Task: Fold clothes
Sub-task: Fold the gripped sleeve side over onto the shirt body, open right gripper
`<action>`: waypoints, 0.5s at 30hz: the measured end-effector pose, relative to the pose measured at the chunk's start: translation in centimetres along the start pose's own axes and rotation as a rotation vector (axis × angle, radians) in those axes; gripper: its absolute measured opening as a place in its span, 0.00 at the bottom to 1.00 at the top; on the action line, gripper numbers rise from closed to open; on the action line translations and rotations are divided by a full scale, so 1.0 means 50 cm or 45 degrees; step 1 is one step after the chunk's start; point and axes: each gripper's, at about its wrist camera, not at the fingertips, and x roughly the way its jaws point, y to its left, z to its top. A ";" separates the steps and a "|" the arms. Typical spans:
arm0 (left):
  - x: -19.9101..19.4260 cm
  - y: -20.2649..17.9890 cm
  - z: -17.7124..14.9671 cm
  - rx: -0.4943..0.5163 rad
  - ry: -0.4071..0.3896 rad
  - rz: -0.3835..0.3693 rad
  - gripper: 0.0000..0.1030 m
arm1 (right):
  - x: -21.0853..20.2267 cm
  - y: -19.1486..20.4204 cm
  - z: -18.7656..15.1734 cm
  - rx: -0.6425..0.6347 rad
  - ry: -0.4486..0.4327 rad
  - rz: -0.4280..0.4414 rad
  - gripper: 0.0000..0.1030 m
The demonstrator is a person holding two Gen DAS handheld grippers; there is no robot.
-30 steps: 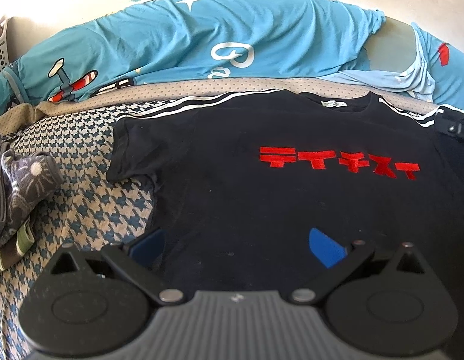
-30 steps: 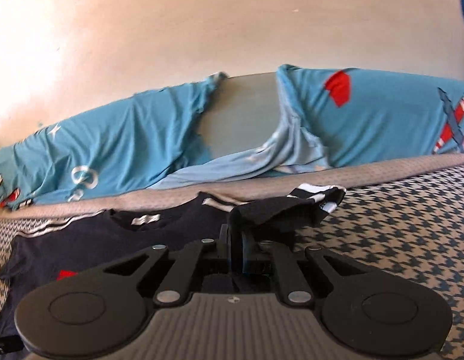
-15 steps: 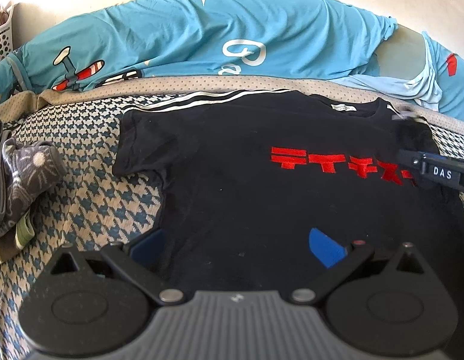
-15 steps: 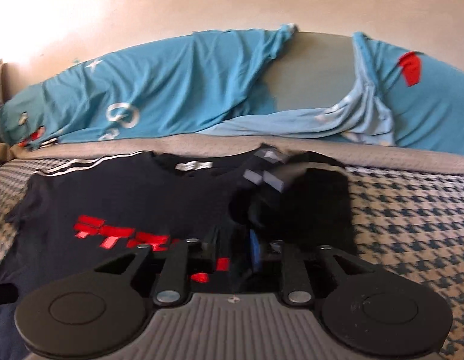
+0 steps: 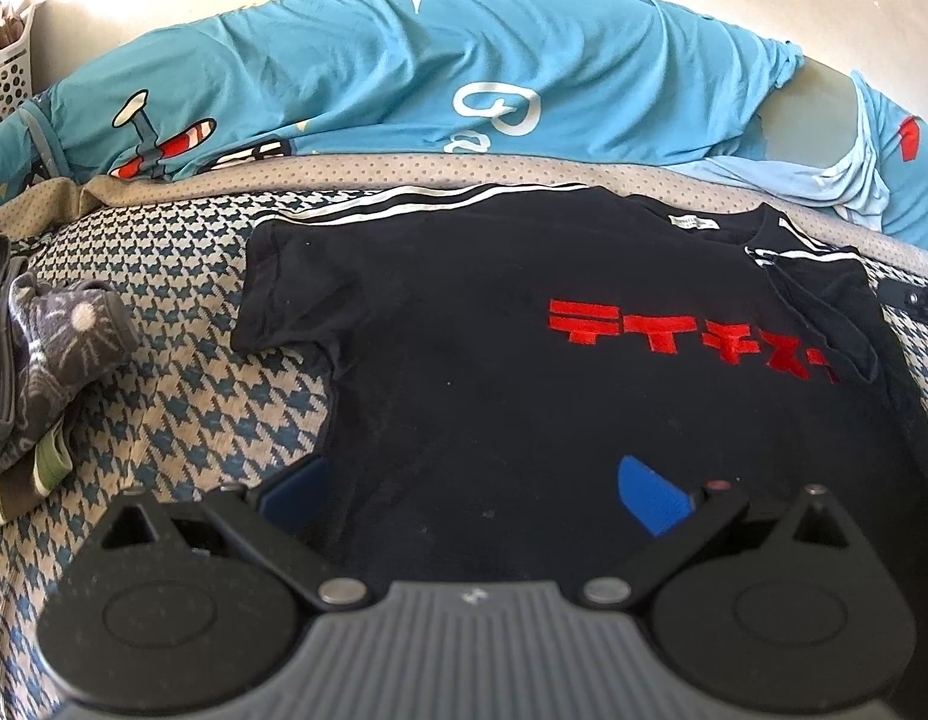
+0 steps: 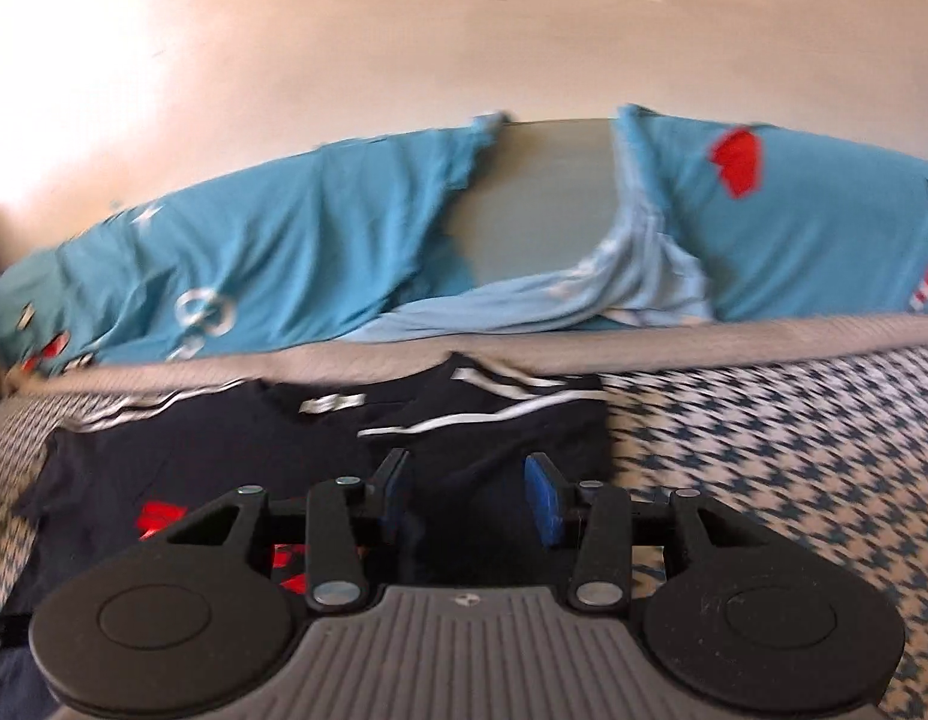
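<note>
Nearest the onlooker, over the bed, the left gripper (image 5: 478,483) hovers low above the bottom of a black T-shirt (image 5: 523,372), its blue-padded fingers (image 5: 649,495) spread wide and holding nothing. The right gripper (image 6: 469,495) hovers over the shirt's right side, its fingers also apart and empty, though this view is blurred.

The T-shirt lies front-up and mostly flat on a houndstooth bedspread (image 5: 182,372), red lettering (image 5: 691,339) across the chest. Its right sleeve (image 6: 511,414), edged with white stripes, is already folded inward over the chest. The left sleeve (image 5: 284,294) lies spread outward, unfolded.

The shirt looks like thin, light cotton knit: soft, limp, likely to sag and wrinkle when lifted, and in no danger of damage. A sensible hold for the next fold would be the left sleeve's hem or the shoulder seam, pinching a single edge so the layers beneath stay put.

Off to the left sits a crumpled grey garment (image 5: 62,348). Farther back, a blue patterned quilt (image 5: 404,72) lies bunched along the pale wall (image 6: 464,30).
</note>
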 end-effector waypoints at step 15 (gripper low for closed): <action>0.012 -0.013 -0.008 0.038 0.021 0.016 1.00 | 0.012 -0.007 -0.042 -0.144 0.109 -0.075 0.40</action>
